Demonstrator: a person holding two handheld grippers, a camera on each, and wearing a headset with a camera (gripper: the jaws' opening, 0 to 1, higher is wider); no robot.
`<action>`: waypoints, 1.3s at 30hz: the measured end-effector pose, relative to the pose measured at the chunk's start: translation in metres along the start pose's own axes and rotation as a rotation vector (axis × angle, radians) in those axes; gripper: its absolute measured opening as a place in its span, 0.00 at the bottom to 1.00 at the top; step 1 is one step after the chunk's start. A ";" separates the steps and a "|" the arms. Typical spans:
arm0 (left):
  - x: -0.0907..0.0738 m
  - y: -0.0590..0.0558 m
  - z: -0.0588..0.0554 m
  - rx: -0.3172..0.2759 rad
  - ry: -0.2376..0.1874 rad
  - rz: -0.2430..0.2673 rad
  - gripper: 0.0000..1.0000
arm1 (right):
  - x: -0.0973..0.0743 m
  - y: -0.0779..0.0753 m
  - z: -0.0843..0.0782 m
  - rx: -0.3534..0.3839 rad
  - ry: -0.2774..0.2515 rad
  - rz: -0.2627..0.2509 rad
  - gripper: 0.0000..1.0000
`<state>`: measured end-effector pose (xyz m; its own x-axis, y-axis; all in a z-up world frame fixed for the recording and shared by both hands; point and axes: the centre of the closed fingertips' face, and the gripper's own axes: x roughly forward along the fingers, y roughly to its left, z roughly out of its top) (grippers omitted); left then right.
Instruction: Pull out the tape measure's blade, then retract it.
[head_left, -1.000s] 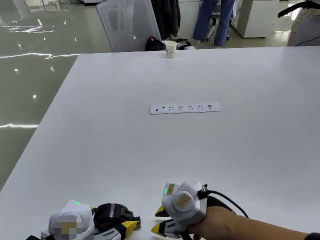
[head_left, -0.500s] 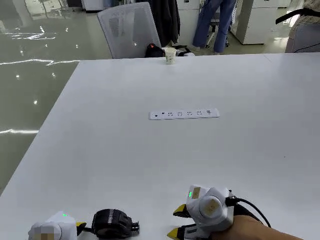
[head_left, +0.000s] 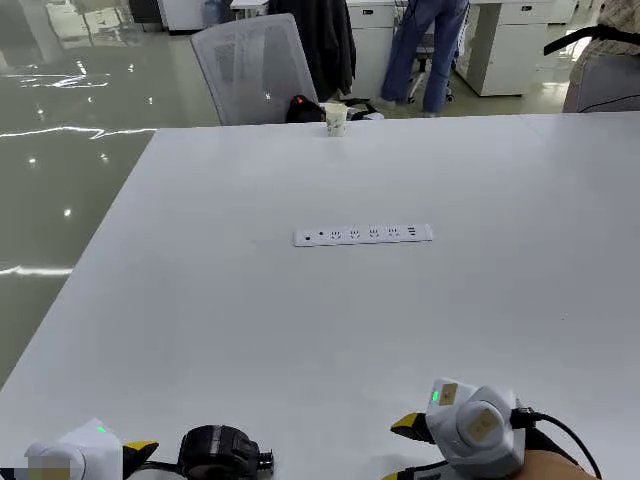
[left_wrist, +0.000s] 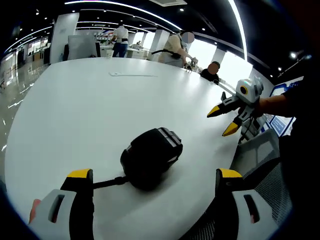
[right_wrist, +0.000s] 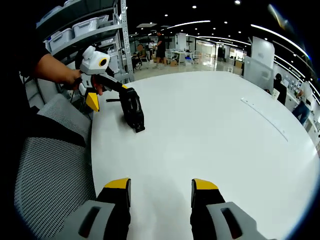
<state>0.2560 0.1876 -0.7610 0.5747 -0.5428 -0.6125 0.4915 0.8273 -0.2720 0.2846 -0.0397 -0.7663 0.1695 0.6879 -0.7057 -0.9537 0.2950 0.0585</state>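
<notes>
Black tape measure (left_wrist: 151, 157), just ahead of spread-jawed left claw (left_wrist: 154, 174)

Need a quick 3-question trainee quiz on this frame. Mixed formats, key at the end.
1. Multiple choice: where is the black tape measure?
A) lying on the table in front of the left gripper
B) next to the paper cup
C) clamped in the other gripper

2. True or false: the right gripper has its jaws apart with nothing between them.

3. Fill in: in the head view, the long white thing lying mid-table beyond both grippers is a ___.

Key: 1 A; 2 true; 3 power strip.
</notes>
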 end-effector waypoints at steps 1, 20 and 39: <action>-0.001 0.004 -0.002 0.026 0.013 0.016 0.99 | -0.002 -0.001 -0.003 0.008 0.000 -0.004 0.48; -0.031 0.022 -0.027 0.076 0.098 0.005 0.99 | -0.067 -0.033 -0.054 0.151 -0.029 -0.093 0.67; -0.046 0.043 -0.021 0.059 0.099 0.055 0.99 | -0.107 -0.052 -0.094 0.204 -0.060 -0.182 0.99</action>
<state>0.2367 0.2514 -0.7599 0.5358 -0.4779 -0.6960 0.5006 0.8437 -0.1939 0.2930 -0.1912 -0.7600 0.3537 0.6474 -0.6752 -0.8377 0.5404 0.0794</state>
